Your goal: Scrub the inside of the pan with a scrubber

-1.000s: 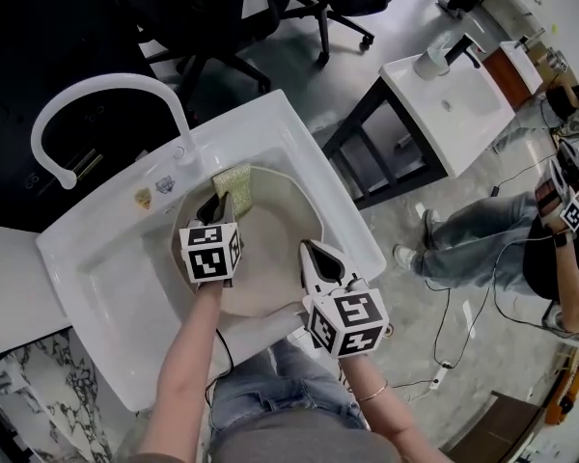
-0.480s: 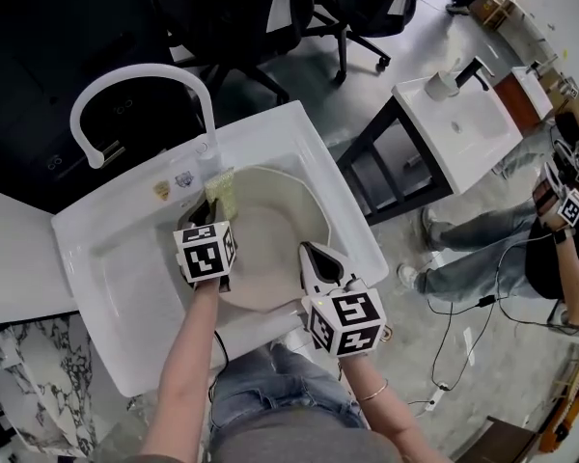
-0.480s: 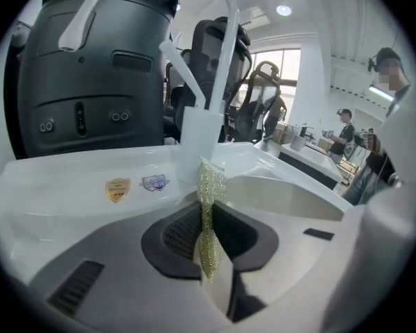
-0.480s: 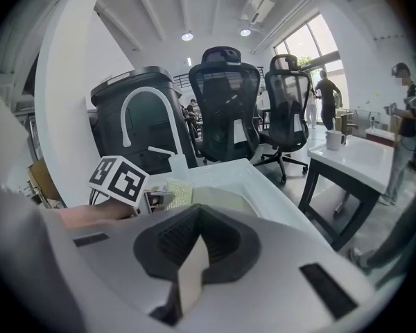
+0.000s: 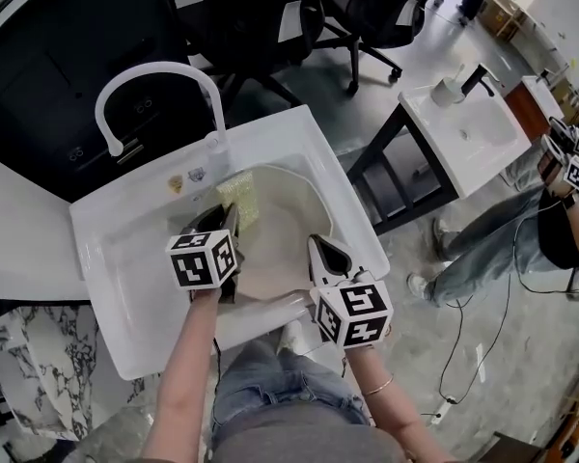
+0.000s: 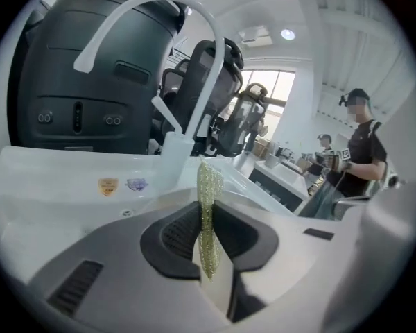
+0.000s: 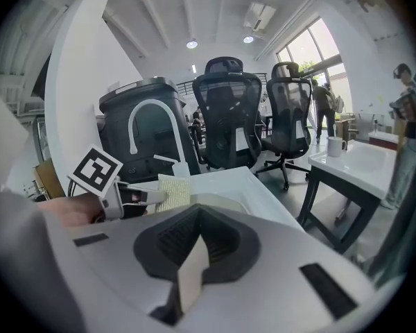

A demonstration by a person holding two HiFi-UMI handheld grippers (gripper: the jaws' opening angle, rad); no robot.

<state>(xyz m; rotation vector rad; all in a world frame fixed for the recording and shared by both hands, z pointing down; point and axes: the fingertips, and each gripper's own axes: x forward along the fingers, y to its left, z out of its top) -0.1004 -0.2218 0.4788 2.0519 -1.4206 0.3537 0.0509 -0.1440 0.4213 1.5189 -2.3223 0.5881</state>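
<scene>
A cream pan (image 5: 282,228) lies in the white sink (image 5: 116,287). My left gripper (image 5: 226,218) is shut on a yellow-green scrubber (image 5: 237,199), which rests against the pan's far left inner wall. In the left gripper view the scrubber (image 6: 208,200) stands edge-on between the jaws of the left gripper (image 6: 206,245). My right gripper (image 5: 320,251) sits at the pan's right rim, shut on a thin cream edge that looks like the rim. In the right gripper view that cream sliver is pinched in the right gripper (image 7: 193,259), with the scrubber (image 7: 173,191) and the pan (image 7: 218,200) beyond.
A white arched faucet (image 5: 154,77) rises behind the sink. A second sink on a dark stand (image 5: 463,128) is to the right, with a person (image 5: 560,220) seated past it. Black office chairs (image 5: 367,8) stand behind. A marble-patterned surface (image 5: 39,374) lies at lower left.
The left gripper has slid the scrubber leftward and nearer along the pan's far wall. The right gripper stays on the rim. The head view has shifted.
</scene>
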